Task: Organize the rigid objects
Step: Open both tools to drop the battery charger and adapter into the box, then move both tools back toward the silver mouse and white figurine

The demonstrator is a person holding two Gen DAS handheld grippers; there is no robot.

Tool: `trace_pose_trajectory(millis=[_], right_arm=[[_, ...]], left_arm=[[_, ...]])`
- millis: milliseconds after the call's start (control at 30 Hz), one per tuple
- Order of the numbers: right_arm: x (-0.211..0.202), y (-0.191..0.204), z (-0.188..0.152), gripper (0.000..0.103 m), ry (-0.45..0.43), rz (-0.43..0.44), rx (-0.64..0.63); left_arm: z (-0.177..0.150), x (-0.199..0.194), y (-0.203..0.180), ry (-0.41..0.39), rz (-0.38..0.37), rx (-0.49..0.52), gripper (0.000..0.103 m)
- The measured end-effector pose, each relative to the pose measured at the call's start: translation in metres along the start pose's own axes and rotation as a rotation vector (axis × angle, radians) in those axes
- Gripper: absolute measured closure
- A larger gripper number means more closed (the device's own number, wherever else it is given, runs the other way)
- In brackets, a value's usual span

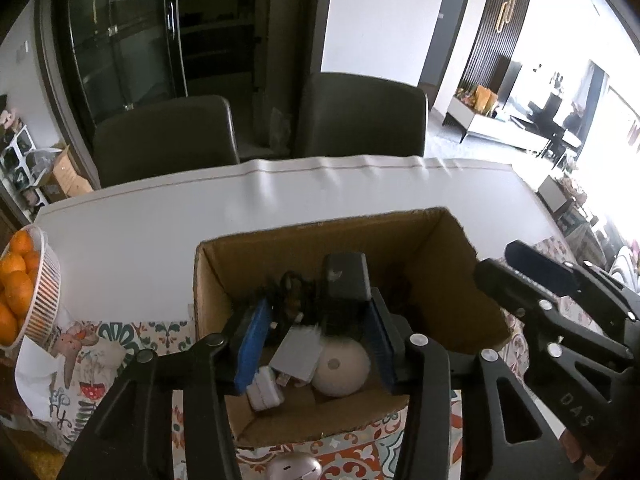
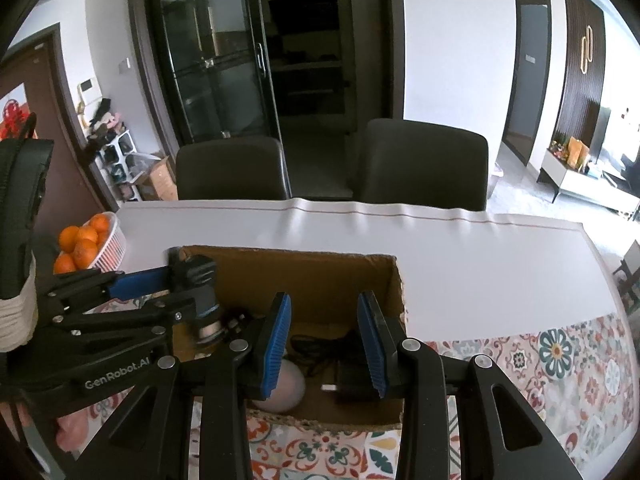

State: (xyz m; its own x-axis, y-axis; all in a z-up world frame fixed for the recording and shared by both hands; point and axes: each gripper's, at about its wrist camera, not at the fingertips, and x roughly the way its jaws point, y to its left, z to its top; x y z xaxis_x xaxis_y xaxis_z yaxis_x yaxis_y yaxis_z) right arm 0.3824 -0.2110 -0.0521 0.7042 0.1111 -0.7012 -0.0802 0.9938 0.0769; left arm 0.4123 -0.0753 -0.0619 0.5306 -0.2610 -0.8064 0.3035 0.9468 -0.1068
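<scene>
A home dining room: table point(image 2: 440, 248), chairs point(image 2: 424, 160), glass cabinet point(image 2: 212, 60), oranges point(image 2: 80, 244).

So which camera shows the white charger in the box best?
The left wrist view: the white charger lies unblocked on the floor of the box. In the right wrist view I can't find it; the gripper fingers hide that corner.

My two wrist cameras look steeply down along their fingers, close above the same cardboard box point(image 1: 452, 276) point(image 2: 320, 280), from either side.

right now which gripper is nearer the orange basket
Left. The left gripper is over the cardboard box end nearest the orange basket; the right gripper is over its far end.
</scene>
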Motion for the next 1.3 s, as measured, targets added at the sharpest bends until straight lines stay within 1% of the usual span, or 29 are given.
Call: trace_pose_trajectory(millis=[33, 133, 200, 300, 367, 400, 467, 533, 600, 633, 733, 867, 1167, 1300], right_arm=[[0.000, -0.001, -0.001, 0.067, 0.002, -0.004, 0.001], [-0.002, 0.000, -0.005, 0.067, 0.005, -0.007, 0.002], [-0.003, 0.001, -0.007, 0.067, 0.006, -0.009, 0.001], [-0.008, 0.004, -0.010, 0.067, 0.005, -0.012, -0.001], [-0.012, 0.005, -0.012, 0.067, 0.000, -0.015, -0.002], [-0.015, 0.007, -0.014, 0.067, -0.004, -0.016, -0.003], [-0.019, 0.008, -0.016, 0.067, -0.011, -0.016, -0.003], [-0.026, 0.011, -0.019, 0.063, -0.018, -0.017, -0.002], [-0.032, 0.012, -0.022, 0.051, -0.023, -0.022, 0.003], [-0.036, 0.013, -0.025, 0.049, -0.029, -0.028, 0.006], [-0.044, 0.017, -0.031, 0.043, -0.036, -0.040, -0.001], [-0.053, 0.024, -0.043, 0.035, -0.037, -0.044, -0.011], [-0.067, 0.044, -0.074, 0.033, -0.020, -0.014, -0.044], [-0.071, 0.052, -0.090, 0.033, -0.017, 0.009, -0.052]], left_arm=[[-0.001, -0.001, 0.000, -0.004, 0.002, 0.000, 0.056], [-0.005, -0.004, 0.000, -0.015, 0.027, 0.004, 0.046], [-0.008, -0.008, 0.000, -0.020, 0.043, 0.009, 0.045], [-0.012, -0.017, 0.000, -0.032, 0.070, 0.008, 0.037], [-0.015, -0.023, 0.002, -0.050, 0.089, 0.005, 0.028], [-0.017, -0.029, 0.002, -0.062, 0.106, 0.005, 0.025], [-0.021, -0.039, 0.002, -0.086, 0.138, 0.004, 0.014], [-0.027, -0.050, 0.003, -0.115, 0.166, 0.002, 0.009], [-0.033, -0.061, 0.004, -0.141, 0.205, 0.000, 0.004], [-0.036, -0.065, 0.004, -0.150, 0.218, 0.000, 0.002], [-0.047, -0.077, 0.005, -0.171, 0.252, 0.000, 0.000], [-0.063, -0.088, 0.008, -0.177, 0.274, -0.011, 0.000], [-0.106, -0.106, 0.018, -0.170, 0.294, -0.059, 0.000], [-0.127, -0.106, 0.024, -0.144, 0.284, -0.083, 0.000]])
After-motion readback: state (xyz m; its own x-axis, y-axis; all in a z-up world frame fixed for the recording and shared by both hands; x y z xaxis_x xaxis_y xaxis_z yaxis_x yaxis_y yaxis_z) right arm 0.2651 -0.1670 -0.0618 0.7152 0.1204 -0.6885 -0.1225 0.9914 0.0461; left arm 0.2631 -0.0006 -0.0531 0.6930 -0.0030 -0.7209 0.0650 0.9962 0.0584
